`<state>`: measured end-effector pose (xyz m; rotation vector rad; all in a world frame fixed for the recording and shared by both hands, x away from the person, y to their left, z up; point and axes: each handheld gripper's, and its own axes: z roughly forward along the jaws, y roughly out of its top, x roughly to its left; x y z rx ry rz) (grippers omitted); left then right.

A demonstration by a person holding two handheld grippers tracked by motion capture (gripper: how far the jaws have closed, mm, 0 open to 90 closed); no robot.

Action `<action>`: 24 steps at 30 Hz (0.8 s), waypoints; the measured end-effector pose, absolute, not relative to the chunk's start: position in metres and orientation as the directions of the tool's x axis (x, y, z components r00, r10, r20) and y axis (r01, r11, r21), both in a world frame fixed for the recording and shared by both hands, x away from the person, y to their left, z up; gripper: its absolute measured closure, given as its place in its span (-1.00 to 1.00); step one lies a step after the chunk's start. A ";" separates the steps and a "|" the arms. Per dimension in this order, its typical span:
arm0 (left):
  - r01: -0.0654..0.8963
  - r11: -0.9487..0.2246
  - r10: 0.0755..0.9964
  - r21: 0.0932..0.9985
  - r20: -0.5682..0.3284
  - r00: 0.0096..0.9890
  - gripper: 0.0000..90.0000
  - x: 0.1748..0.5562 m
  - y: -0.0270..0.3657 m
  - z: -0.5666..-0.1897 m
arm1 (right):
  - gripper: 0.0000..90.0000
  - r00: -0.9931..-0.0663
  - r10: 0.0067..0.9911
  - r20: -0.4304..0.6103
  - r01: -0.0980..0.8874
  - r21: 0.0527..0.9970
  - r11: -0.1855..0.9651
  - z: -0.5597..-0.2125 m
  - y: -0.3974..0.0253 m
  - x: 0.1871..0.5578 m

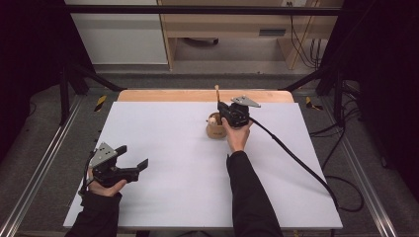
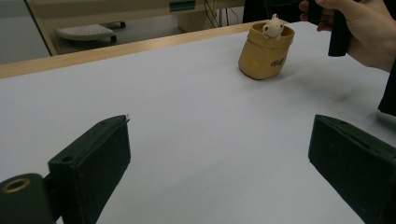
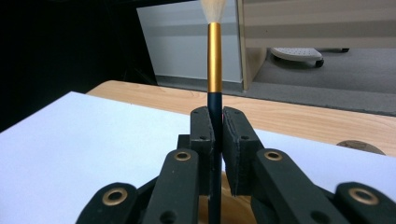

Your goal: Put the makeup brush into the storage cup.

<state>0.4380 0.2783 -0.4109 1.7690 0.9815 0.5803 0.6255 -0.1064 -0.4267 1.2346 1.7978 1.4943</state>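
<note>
A tan sack-shaped pot (image 1: 216,130) stands at the back middle of the white board (image 1: 173,163); in the left gripper view the pot (image 2: 264,56) has a small white figure (image 2: 272,27) at its rim. My right gripper (image 1: 225,111) hovers just above the pot, shut on a brush (image 1: 217,91) that stands upright. The right gripper view has the brush (image 3: 214,56), with a black handle, gold ferrule and pale bristles on top, clamped between the jaws of that gripper (image 3: 217,126). My left gripper (image 1: 134,155) rests open near the board's front left, and between its jaws (image 2: 219,154) lies bare board.
The wooden table edge (image 1: 197,95) runs behind the board. A black cable (image 1: 296,158) trails from the right gripper across the board's right side. Metal frame rails (image 1: 44,163) flank the table, with cabinets (image 1: 222,29) on the floor beyond.
</note>
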 end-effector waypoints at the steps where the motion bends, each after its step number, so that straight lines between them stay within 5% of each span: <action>1: 0.354 -0.180 0.829 0.918 -0.052 0.557 -0.88 0.438 0.278 -0.411 | 0.85 -0.470 0.867 0.167 0.328 0.945 -0.004 -0.428 -0.107 0.625; 24: 0.356 -0.186 0.828 0.916 -0.049 0.558 -0.88 0.438 0.277 -0.412 | 0.79 -0.477 0.864 0.164 0.385 0.922 0.037 -0.438 -0.121 0.608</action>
